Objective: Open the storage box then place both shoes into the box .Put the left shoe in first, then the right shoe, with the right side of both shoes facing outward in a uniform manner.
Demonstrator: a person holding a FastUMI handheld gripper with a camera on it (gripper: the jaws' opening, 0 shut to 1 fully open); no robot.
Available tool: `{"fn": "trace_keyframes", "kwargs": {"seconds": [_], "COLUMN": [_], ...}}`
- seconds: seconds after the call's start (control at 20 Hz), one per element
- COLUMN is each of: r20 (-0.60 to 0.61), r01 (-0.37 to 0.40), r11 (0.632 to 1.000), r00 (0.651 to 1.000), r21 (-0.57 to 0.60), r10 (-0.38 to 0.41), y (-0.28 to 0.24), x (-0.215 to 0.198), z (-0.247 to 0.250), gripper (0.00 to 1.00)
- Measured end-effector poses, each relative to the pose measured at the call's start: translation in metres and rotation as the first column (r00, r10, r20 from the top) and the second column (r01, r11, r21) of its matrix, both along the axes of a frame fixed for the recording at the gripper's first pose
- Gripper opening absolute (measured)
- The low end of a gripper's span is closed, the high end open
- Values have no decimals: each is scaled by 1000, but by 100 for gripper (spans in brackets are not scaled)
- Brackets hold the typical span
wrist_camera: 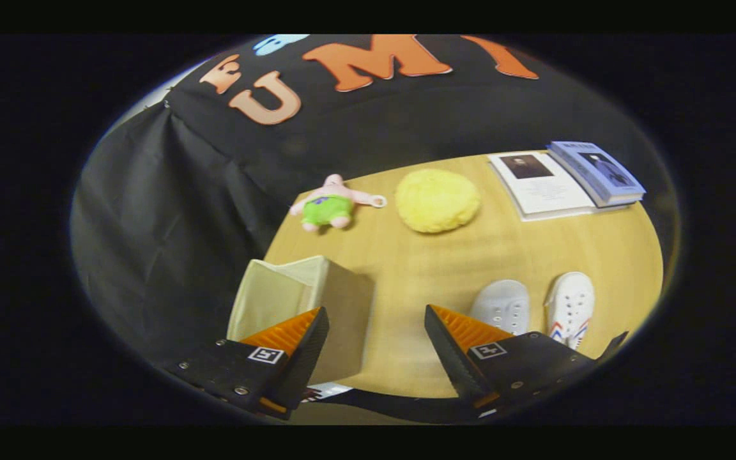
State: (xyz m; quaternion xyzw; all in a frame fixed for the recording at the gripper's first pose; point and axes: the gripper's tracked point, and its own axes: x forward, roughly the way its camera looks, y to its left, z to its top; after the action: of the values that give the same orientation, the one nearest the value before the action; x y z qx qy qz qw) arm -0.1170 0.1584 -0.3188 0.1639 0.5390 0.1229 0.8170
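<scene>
Beige fabric storage box (291,300) sat open-topped by your tool's (375,332) left finger; tool spread wide, white shoes (537,308) beyond the right finger.

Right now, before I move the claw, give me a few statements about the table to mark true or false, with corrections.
1. The claw is open with nothing between its fingers. True.
2. Both white shoes are already inside the beige fabric storage box. False: the plain white shoe and the white shoe with red and blue stripes lie side by side on the round wooden table.
3. The box has no lid on top. True.
4. The fluffy yellow round pad lies between the two shoes. False: it lies beyond them, between the pink plush toy in green shorts and the books.
</scene>
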Motion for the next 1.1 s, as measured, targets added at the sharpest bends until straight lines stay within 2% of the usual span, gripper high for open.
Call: {"fn": "trace_keyframes", "kwargs": {"seconds": [0.2, 0.4, 0.8, 0.95, 1.1], "r20": [-51, -135, -271, -317, -352], "r01": [-5, -22, -98, -84, -29], "r11": [993, 982, 962, 973, 991], "r00": [999, 991, 962, 948, 936], "r21": [-114, -189, -256, -214, -132], "r10": [-1, -4, 25, 12, -20], "y": [-62, -107, -129, -120, -113], "x": [-30, -60, -96, -99, -99], "z": [-41, -79, -149, -166, -167], "gripper": [86, 76, 51, 50, 35]}}
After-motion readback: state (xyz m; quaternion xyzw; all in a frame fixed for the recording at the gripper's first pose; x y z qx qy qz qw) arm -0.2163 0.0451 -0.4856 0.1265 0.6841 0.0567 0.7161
